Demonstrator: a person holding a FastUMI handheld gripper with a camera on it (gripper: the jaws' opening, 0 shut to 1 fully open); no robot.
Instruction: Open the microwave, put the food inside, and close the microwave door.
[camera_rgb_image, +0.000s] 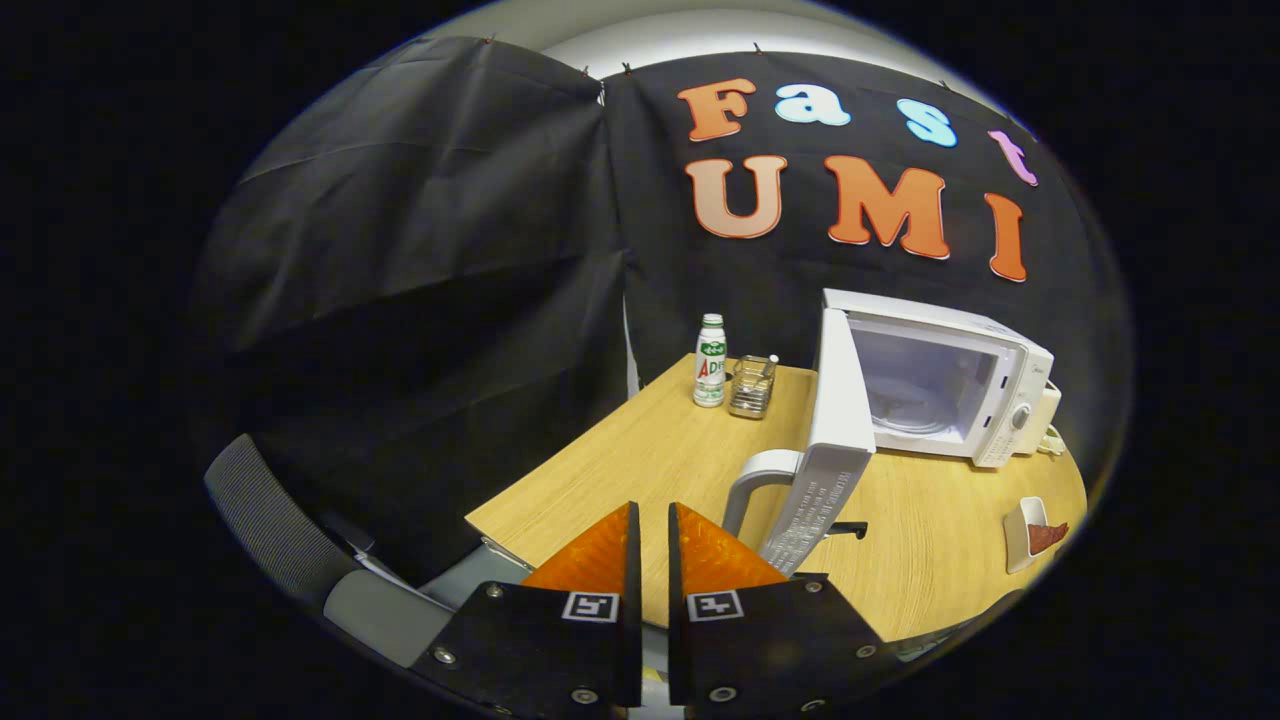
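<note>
The white microwave stands at the back right of the wooden table. Its door is swung wide open toward me, edge on, with its handle on the side facing my fingers. The cavity shows a glass turntable with nothing on it. A small white dish holding reddish food lies on the table right of the door, in front of the microwave. My gripper hovers over the table's near edge, left of the door handle, its fingers nearly together with nothing between them.
A white bottle with a green label and a small clear container stand at the table's far edge, left of the microwave. A grey office chair sits off the table's near left corner. Black cloth walls the booth.
</note>
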